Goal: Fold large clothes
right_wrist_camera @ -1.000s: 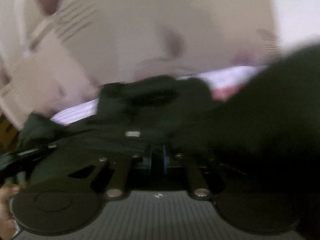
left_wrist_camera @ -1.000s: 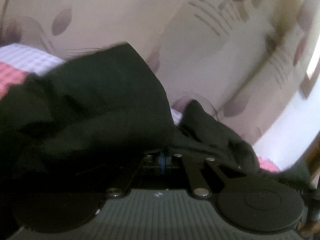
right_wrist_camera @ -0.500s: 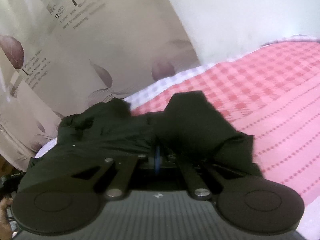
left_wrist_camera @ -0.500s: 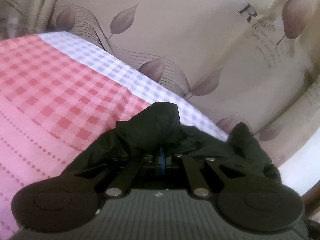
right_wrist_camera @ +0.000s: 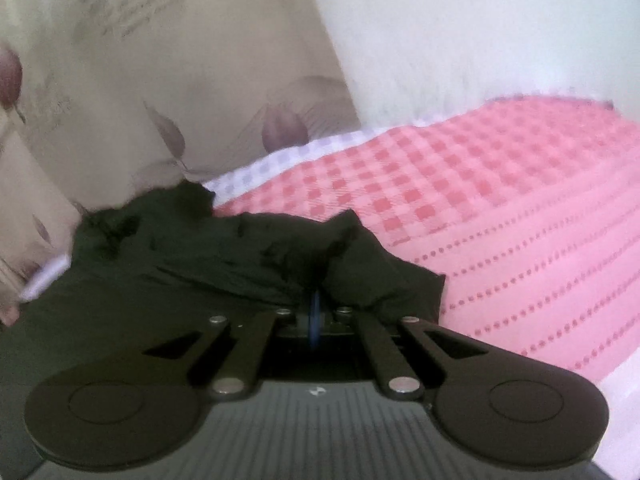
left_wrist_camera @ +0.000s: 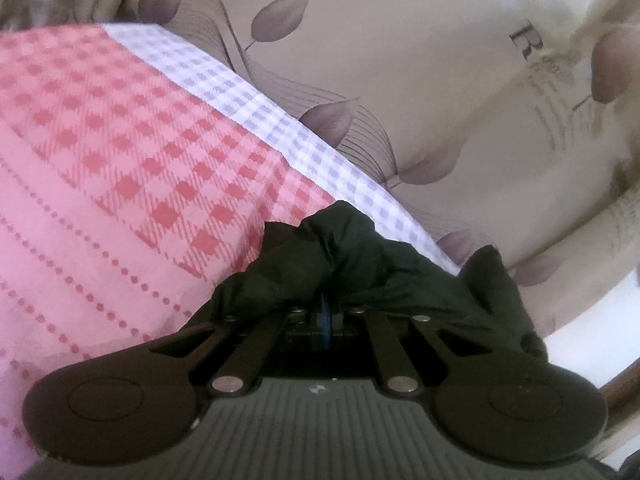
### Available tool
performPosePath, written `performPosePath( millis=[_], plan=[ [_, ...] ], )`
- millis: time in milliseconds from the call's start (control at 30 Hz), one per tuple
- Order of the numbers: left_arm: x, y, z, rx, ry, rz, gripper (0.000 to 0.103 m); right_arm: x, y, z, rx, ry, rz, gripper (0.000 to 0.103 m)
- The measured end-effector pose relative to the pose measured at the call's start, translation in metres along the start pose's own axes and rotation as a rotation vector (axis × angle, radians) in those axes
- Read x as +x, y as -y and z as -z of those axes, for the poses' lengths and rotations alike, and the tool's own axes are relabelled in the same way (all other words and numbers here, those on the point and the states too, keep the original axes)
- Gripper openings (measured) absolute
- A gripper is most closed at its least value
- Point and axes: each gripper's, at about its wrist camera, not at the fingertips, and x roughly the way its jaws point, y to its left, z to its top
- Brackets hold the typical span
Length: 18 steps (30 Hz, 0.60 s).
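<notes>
A black garment (left_wrist_camera: 360,264) lies bunched on the pink checked bedspread (left_wrist_camera: 120,184), close to its white checked border. My left gripper (left_wrist_camera: 326,300) is shut on a fold of this cloth, which bulges over and hides the fingertips. In the right wrist view the same black garment (right_wrist_camera: 224,256) spreads to the left across the bed, and my right gripper (right_wrist_camera: 316,300) is shut on another bunch of it, fingertips buried in the fabric. Both grippers point down toward the bed.
A beige curtain with purple leaf prints (left_wrist_camera: 400,80) hangs behind the bed's far edge. A white wall (right_wrist_camera: 460,32) stands at the right of the bed. A brown wooden edge (left_wrist_camera: 620,384) shows at the lower right.
A second ago the black garment was lifted and filled both views. Now it has come down onto the bedspread, bunched small in front of each gripper, and both grips have held.
</notes>
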Motion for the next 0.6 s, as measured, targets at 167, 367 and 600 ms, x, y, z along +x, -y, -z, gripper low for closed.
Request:
performPosePath(
  millis=[167,367,600],
  plan=[
    [-0.018,0.005,0.003,0.037,0.035,-0.05,0.011,-0.01,0.007,0.006,0.051,-0.005,-0.02,0.0],
    [-0.064,-0.016,-0.002,0.048,0.077,-0.067,0.027,-0.06,0.005,0.005,0.085,-0.001,0.021,0.01],
    [-0.115,-0.032,-0.021,0.201,0.053,-0.021,0.096,-0.172,-0.011,0.057,0.027,0.28,-0.105,0.088]
  ],
)
